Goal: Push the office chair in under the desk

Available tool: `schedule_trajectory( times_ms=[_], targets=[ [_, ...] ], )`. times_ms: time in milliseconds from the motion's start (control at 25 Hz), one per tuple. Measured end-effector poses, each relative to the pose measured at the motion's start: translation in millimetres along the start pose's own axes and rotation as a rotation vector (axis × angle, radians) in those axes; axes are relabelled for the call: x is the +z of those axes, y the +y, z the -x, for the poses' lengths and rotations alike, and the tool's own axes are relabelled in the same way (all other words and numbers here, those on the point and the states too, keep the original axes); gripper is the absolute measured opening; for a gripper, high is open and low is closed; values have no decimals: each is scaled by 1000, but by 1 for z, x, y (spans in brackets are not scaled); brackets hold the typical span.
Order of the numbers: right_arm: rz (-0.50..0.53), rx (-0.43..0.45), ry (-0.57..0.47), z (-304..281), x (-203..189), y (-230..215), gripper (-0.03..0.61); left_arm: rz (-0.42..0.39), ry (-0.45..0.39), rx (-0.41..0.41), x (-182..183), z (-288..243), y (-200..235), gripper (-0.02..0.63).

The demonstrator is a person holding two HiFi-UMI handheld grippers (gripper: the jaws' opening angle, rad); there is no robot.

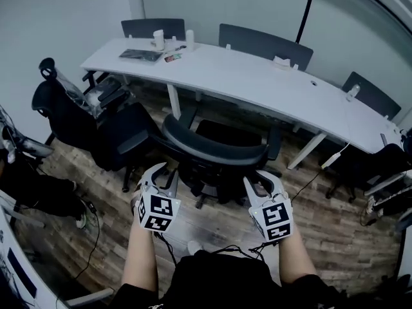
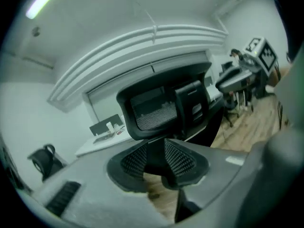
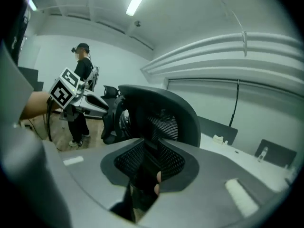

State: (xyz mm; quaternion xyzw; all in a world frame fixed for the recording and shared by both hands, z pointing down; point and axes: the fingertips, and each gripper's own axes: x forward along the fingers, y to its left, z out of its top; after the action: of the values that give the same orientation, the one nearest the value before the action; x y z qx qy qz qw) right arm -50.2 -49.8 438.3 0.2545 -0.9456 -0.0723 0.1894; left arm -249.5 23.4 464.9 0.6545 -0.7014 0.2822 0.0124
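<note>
1. Both forearms (image 1: 143, 250) reach forward in parallel. The left tongs (image 1: 164, 172) and right tongs (image 1: 259, 180) sit at the ends of the chair (image 1: 215, 148) backrest.
2. Both tongs are apart, pads off the chair.
3. The chair stands just short of the counter (image 1: 257, 76) edge.

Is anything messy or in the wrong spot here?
Yes. The office chair stands pulled out from the white desk, not tucked under. A second black chair on the left also sits out from the desk.
</note>
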Motion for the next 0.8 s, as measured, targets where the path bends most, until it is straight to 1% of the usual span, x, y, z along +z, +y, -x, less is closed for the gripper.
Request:
schedule_trajectory(
  times_ms=[80, 120, 160, 200, 280, 360, 480, 520, 560, 600, 720, 760, 800],
  targets=[
    [53, -27, 45, -5, -4, -6, 108, -213, 29, -2, -6, -20, 10, 144],
    [81, -38, 72, -7, -8, -8, 138, -299, 35, -8, -8, -29, 13, 160],
    [111, -53, 101, -8, -12, -10, 161, -363, 37, -20, -11, -38, 15, 170],
    [144, -73, 131, -9, -17, -13, 176, -411, 37, -38, -13, -46, 15, 182],
    [213, -108, 193, -10, -27, -16, 194, -477, 36, -81, -16, -59, 11, 208],
    [272, -132, 250, -13, -37, -17, 217, -517, 24, -118, -16, -71, 6, 219],
    [316, -142, 304, -26, -48, -16, 216, -556, 25, -151, -15, -85, 2, 222],
    [332, -140, 319, -30, -52, -16, 217, -560, 30, -163, -16, -88, 0, 218],
    [355, -142, 334, -33, -56, -16, 218, -557, 35, -175, -17, -90, -3, 196],
    [385, -148, 352, -35, -61, -18, 217, -548, 36, -186, -17, -90, -5, 187],
    [468, -191, 398, -39, -73, -23, 212, -532, 25, -208, -16, -90, -11, 184],
    [481, -209, 403, -39, -74, -24, 198, -538, 20, -211, -15, -90, -11, 184],
    [485, -222, 404, -40, -73, -26, 199, -548, 16, -212, -14, -91, -11, 183]
  ],
)
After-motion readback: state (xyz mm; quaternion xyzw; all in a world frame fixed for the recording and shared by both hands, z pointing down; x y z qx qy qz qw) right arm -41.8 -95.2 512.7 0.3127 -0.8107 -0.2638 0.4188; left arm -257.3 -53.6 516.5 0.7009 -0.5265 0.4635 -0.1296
